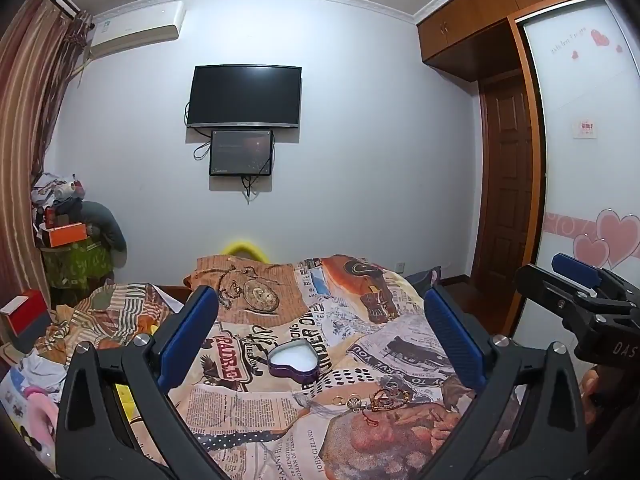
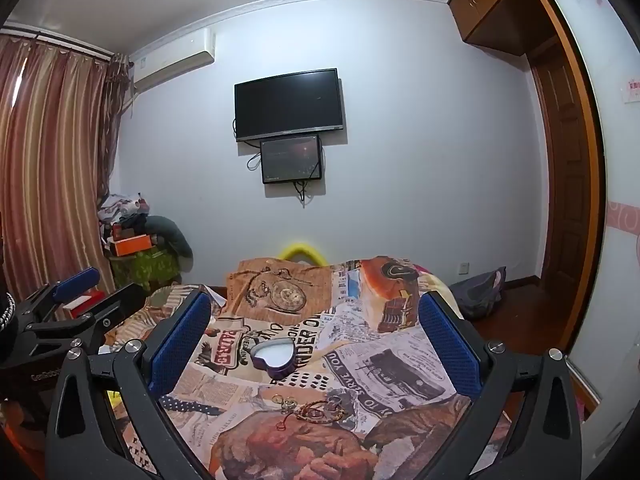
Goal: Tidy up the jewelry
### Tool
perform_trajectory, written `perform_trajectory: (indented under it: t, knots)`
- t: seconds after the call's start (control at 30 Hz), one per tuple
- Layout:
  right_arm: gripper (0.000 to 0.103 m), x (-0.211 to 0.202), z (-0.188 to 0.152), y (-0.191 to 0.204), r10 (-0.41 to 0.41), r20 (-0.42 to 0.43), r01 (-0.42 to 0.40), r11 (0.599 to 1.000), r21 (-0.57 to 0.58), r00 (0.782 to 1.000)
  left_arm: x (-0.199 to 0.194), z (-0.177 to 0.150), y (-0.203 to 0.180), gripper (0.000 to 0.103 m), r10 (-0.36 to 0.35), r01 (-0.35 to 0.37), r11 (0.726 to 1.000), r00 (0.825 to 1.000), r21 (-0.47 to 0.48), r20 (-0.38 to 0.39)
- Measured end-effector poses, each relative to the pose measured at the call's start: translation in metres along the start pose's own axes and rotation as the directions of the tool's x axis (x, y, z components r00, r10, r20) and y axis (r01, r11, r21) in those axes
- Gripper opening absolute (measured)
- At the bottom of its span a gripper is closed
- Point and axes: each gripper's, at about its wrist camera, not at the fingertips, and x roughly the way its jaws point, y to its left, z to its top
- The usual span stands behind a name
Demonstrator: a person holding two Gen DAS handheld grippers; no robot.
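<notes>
A purple heart-shaped tin (image 1: 294, 362) lies open on the bed with a pale inside; the right wrist view shows the tin (image 2: 276, 358) too. Nearer the cameras lies a small cluster of jewelry (image 1: 372, 400): gold rings, a twisted bracelet and a small red piece. In the right wrist view the jewelry (image 2: 312, 406) sits just in front of the tin. My left gripper (image 1: 320, 300) hovers above the bed, open wide with nothing between its blue pads. My right gripper (image 2: 316, 304) is likewise open and holds nothing. The grippers are side by side: the right gripper (image 1: 560, 276) shows at the left view's right edge.
The bed is covered by a newspaper-print spread (image 1: 248, 408). Crumpled bedding and a red box (image 1: 24, 314) lie to the left. A yellow object (image 2: 302, 252) peeks up behind the bed. A TV (image 1: 244, 96) hangs on the far wall; a wardrobe and door (image 1: 508, 200) stand right.
</notes>
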Motion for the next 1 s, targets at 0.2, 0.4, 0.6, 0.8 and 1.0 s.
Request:
perform_trajectory:
  t: [0.2, 0.4, 0.6, 0.8, 1.0]
  knots:
    - [0.103, 0.0041, -0.0055, -0.003, 0.005, 0.001, -0.005, 1.0, -0.008, 1.0, 0.0027, -0.0008, -0.0004, 0.103, 0.004, -0.004, 1.0, 1.0, -0.004, -0.004]
    - [0.103, 0.004, -0.0046, -0.0022, 0.007, 0.0, -0.007, 1.0, -0.007, 1.0, 0.0051, -0.0026, -0.0011, 0.103, 0.008, -0.008, 1.0, 1.0, -0.005, -0.006]
    - [0.103, 0.0037, -0.0057, -0.001, 0.005, 0.001, -0.005, 1.0, -0.008, 1.0, 0.0066, -0.0034, 0.0001, 0.103, 0.007, -0.007, 1.0, 1.0, -0.008, -0.009]
    - [0.103, 0.0052, -0.0075, -0.0011, 0.005, -0.006, -0.005, 1.0, -0.009, 1.0, 0.0058, -0.0036, 0.0025, 0.103, 0.009, -0.009, 1.0, 1.0, -0.014, -0.008]
    - [0.103, 0.0048, -0.0071, -0.0013, 0.005, -0.007, -0.005, 1.0, -0.008, 1.0, 0.0063, -0.0044, 0.0029, 0.103, 0.011, -0.011, 1.0, 1.0, -0.016, -0.008]
